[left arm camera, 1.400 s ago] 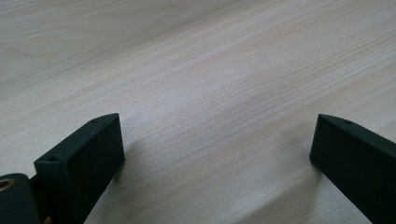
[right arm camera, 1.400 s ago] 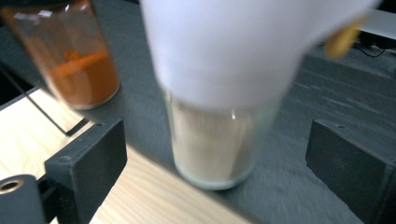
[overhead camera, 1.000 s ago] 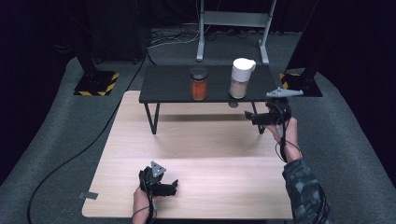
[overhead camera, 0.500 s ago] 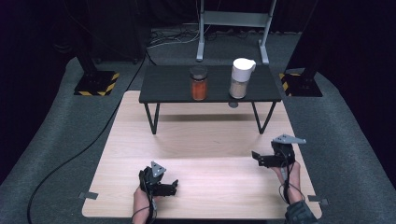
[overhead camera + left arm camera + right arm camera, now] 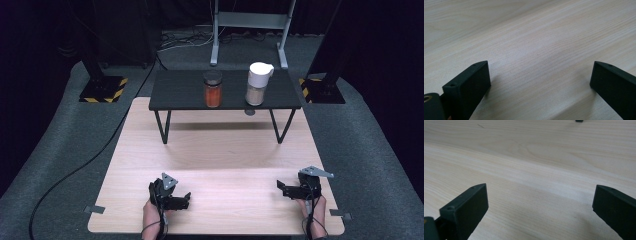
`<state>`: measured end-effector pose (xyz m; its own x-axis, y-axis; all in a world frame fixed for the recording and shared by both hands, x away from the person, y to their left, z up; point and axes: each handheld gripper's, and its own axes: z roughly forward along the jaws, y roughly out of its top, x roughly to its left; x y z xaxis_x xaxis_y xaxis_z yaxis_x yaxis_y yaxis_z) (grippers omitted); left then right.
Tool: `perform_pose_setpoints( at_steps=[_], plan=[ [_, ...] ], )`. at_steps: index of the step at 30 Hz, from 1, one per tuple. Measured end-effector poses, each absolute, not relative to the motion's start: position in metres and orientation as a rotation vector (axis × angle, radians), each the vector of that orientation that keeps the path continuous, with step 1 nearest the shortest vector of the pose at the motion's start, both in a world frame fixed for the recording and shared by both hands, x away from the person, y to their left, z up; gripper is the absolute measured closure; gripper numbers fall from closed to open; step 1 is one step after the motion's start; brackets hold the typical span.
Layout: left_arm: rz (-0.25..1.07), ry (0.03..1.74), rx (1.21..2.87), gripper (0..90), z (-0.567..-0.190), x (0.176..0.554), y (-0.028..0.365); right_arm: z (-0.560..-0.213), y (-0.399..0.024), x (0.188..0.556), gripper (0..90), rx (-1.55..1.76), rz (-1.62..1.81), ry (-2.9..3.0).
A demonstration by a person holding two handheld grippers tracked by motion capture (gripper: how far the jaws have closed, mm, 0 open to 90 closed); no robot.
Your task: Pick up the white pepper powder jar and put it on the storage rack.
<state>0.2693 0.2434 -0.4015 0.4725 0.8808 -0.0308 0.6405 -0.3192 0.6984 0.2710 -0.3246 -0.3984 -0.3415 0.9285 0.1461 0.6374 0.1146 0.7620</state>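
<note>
Pale wooden tabletop (image 5: pixel 225 160) lay bare at lower frame, where left gripper (image 5: pixel 182 200) and right gripper (image 5: pixel 282 189) rested, jaws released, grasping nothing. Judged a resting step; next, a reach toward the orange jar (image 5: pixel 212 90) or white-lidded jar (image 5: pixel 257 84) at upper centre.
</note>
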Motion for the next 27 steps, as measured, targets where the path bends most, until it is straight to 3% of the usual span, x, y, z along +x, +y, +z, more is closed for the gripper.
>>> perform_pose_setpoints(
  at_steps=[27],
  plan=[
    [0.476, 1.254, 2.07, 2.7, -0.402, 0.269, 0.243, -0.407, -0.323, 0.257, 0.0, 1.499, 1.1, 1.985]
  ],
)
